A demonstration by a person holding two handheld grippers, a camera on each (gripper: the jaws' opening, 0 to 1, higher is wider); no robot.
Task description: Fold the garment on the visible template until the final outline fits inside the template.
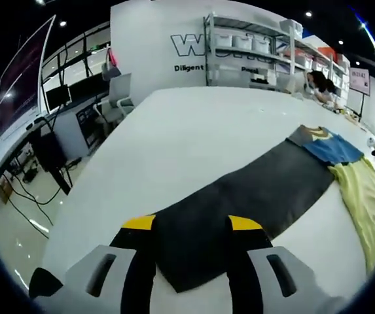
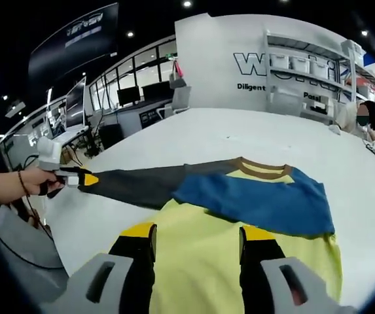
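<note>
White tabletop (image 1: 174,137) carried a yellow, blue and dark grey long-sleeved garment (image 2: 239,196), grey sleeve (image 1: 239,190) stretched flat. Left gripper (image 1: 192,226) stood wide apart over the cuff; right gripper (image 2: 197,234) stood wide over the yellow body.

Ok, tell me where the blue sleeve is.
In the right gripper view, the blue sleeve lies folded across the garment's yellow body, just below the brown collar, ahead of the right gripper.
</note>
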